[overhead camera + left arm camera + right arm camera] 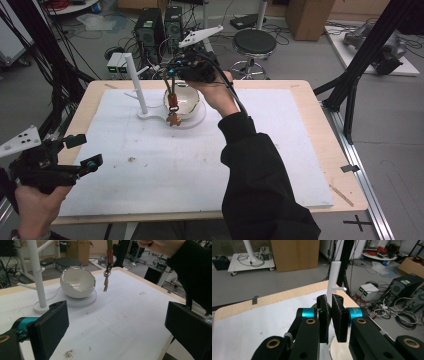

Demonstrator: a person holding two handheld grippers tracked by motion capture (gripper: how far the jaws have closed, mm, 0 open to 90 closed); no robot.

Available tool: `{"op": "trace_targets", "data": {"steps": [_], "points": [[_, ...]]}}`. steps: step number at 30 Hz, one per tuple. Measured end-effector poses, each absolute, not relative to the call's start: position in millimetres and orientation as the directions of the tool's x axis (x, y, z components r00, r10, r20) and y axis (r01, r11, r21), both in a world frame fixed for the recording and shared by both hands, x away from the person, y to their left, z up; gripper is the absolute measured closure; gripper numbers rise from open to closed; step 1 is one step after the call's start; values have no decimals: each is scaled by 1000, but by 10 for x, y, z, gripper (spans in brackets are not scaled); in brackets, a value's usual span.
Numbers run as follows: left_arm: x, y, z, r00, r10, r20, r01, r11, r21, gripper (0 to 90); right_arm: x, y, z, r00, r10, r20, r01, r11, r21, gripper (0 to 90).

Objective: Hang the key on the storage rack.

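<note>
Right gripper point(172, 75) was clamped shut on a green strap point(109, 244); keychain point(173, 111) hung from it over the near rim of the eggshell bowl point(183, 101), at 12 o'clock on the mat. White peg stand point(136, 82) stood just at 9 o'clock of the bowl. Left gripper point(85, 151) idled wide open at 8 o'clock. Best kept the grip firm and the move slow, so the charm didn't swing, until the hanging end cleared the rim.

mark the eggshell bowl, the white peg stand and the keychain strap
eggshell bowl point(75, 281), left gripper view, inner wall.
white peg stand point(136, 80), high view, upright pole.
keychain strap point(109, 255), left gripper view, orange band above the ring.
</note>
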State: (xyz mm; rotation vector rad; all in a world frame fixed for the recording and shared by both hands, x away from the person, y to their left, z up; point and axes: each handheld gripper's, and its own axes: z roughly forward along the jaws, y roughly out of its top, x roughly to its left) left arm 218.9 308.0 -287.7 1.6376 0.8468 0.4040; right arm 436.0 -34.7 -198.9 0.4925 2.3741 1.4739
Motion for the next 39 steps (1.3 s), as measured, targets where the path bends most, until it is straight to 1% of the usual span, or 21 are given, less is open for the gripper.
{"op": "trace_targets", "data": {"steps": [12,23,27,31,39], "points": [[2070,3200,-2874,656,733,-179,311,-47,949,58,4502,188,-2013,-917,392,-69,110,414,904,847],[2027,3334,-2839,643,746,-174,310,-45,950,58,4631,651,-2114,-921,383,-71,116,444,888,847],[2014,3386,-2837,636,752,-177,313,-42,949,58,4717,745,-2230,-918,391,-65,134,461,877,847],[2003,3431,-2809,622,763,-180,325,-42,945,58,4795,815,-2325,-925,374,-60,138,480,866,847],[1969,3481,-2711,618,770,-162,310,-48,950,58,4972,910,-2497,-919,393,-41,173,492,853,847]]}}
